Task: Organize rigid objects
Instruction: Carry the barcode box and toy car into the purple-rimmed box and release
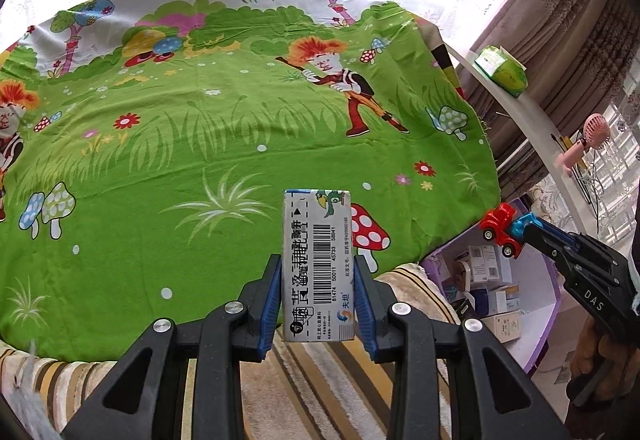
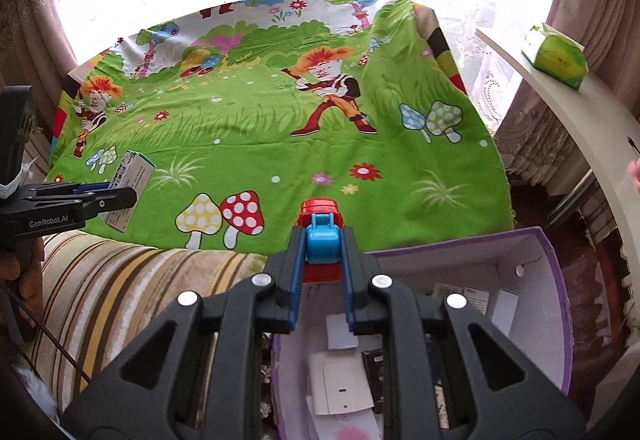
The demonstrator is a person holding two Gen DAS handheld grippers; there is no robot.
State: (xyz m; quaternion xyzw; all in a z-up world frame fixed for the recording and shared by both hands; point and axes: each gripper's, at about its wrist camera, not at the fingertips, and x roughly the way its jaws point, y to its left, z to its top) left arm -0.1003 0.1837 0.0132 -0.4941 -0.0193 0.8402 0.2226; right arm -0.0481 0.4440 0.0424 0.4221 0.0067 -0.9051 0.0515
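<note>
My left gripper (image 1: 316, 268) is shut on a white medicine box (image 1: 318, 264) with a barcode, held upright above the near edge of the green cartoon cloth (image 1: 200, 144). In the right wrist view that same box (image 2: 128, 192) and the left gripper (image 2: 120, 196) show at the left. My right gripper (image 2: 322, 240) is shut on a red and blue toy truck (image 2: 322, 228), over the far rim of the purple box (image 2: 556, 272). The left wrist view shows the truck (image 1: 500, 230) and right gripper (image 1: 524, 230) at the right.
The purple box (image 1: 548, 280) holds several small cartons and stands beside a striped blanket (image 2: 120, 280). A white shelf (image 2: 580, 120) at the right carries a green tissue pack (image 2: 556, 58) and a pink hand fan (image 1: 588, 140). Curtains and a bright window lie behind.
</note>
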